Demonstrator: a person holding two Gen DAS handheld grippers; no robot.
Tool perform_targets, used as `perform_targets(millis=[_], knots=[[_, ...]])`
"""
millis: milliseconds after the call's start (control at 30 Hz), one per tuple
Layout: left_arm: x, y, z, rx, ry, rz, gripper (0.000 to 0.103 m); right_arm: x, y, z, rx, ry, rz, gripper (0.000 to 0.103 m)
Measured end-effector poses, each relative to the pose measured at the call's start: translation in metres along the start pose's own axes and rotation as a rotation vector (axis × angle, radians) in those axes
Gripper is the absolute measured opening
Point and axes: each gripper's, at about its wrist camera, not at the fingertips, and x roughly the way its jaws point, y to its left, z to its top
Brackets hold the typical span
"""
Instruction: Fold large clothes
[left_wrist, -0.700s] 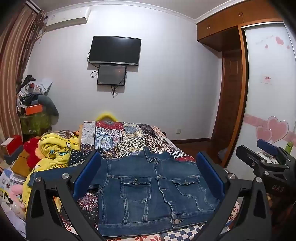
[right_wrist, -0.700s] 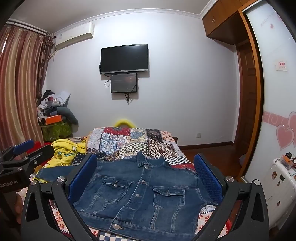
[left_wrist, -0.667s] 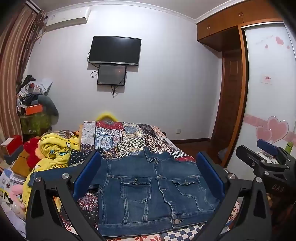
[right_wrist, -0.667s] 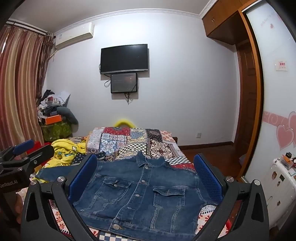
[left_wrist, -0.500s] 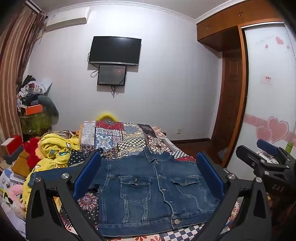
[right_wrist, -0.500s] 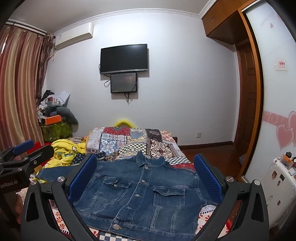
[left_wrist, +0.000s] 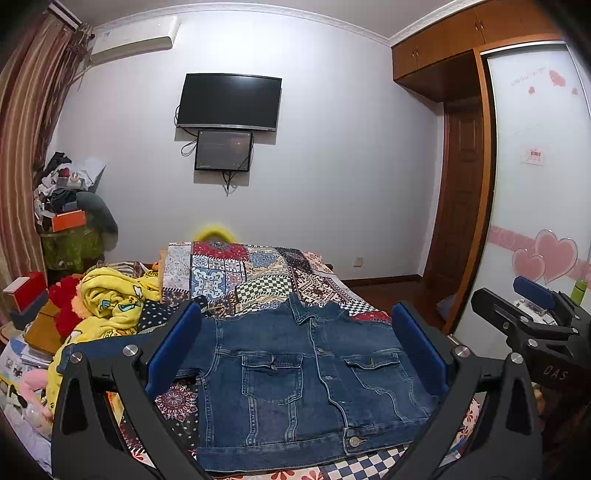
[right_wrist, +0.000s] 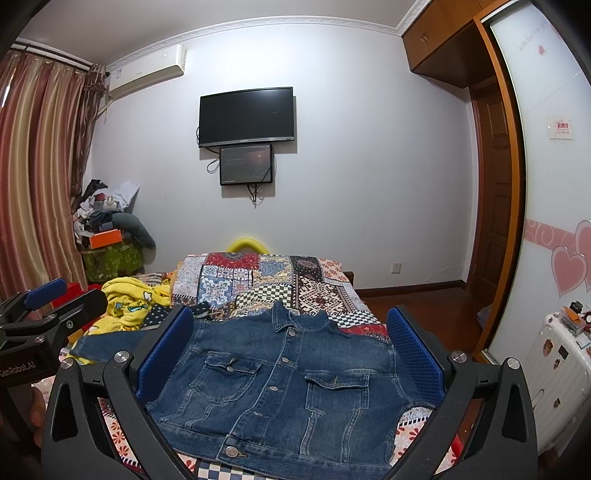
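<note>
Patchwork bedding (left_wrist: 258, 273) is lying under everything: yellow blanket (left_wrist: 110, 299) bunching at the left, denim jacket (left_wrist: 303, 376) spreading flat centrally, left gripper (left_wrist: 295, 347) and right gripper (right_wrist: 291, 347) both hovering spread wide, gripping nothing.

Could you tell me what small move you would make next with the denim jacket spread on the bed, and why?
Probably bring the left tool down onto the sleeve that stretches out toward the yellow blanket. The denim jacket lies flat, front up and buttoned, and both tools are open above it, holding nothing; the right tool is no closer. That sleeve is the one part I can see spread beyond the body.
</note>
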Motion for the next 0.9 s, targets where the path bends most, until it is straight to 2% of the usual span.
perform_targets(millis=[900], knots=[[0.011,0.002,0.002,0.031,0.003,0.011,0.103,0.010,-0.005,0.003,-0.005,0.017,-0.018,0.103]])
